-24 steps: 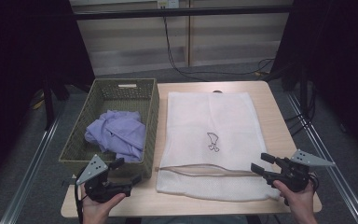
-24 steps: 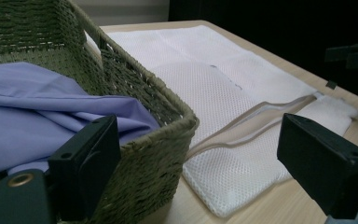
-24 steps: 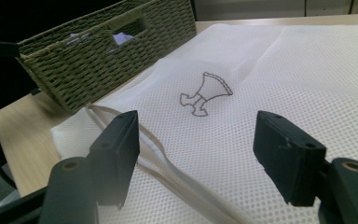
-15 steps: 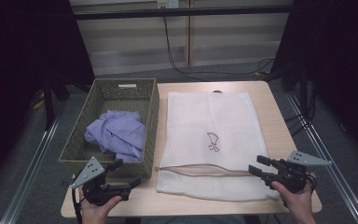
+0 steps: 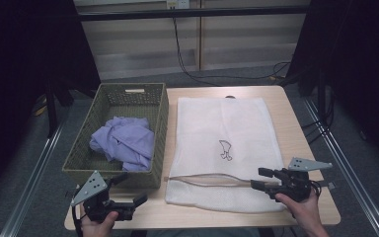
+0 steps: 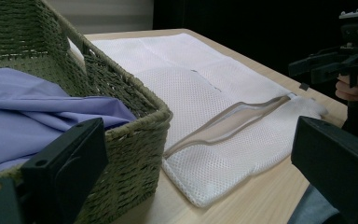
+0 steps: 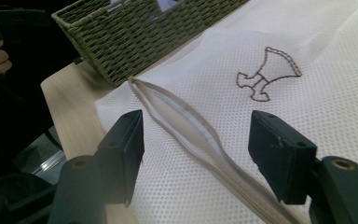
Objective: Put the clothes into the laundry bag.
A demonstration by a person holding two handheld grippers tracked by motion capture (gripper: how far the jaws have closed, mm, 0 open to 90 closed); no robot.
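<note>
A white mesh laundry bag [image 5: 227,133] lies flat on the table, its zipper mouth [image 5: 207,180] gaping near the front edge. A green wicker basket [image 5: 160,128] to its left holds a crumpled lilac garment [image 5: 126,140]. My left gripper [image 5: 132,188] hovers open at the table's front left corner, just in front of the basket [image 6: 135,121]. My right gripper [image 5: 257,177] is open and low over the bag's front right part, its jaws either side of the zipper mouth [image 7: 186,126]. Neither gripper holds anything.
Bare wooden table [image 5: 296,128] shows to the right of the bag and along the front edge. Black cables [image 5: 187,54] run over the floor behind the table. A small dark embroidered figure [image 5: 225,149] marks the bag's middle.
The left gripper has drifted back toward the table's front edge. The right gripper has crept slightly left along the bag. Both stay open.
</note>
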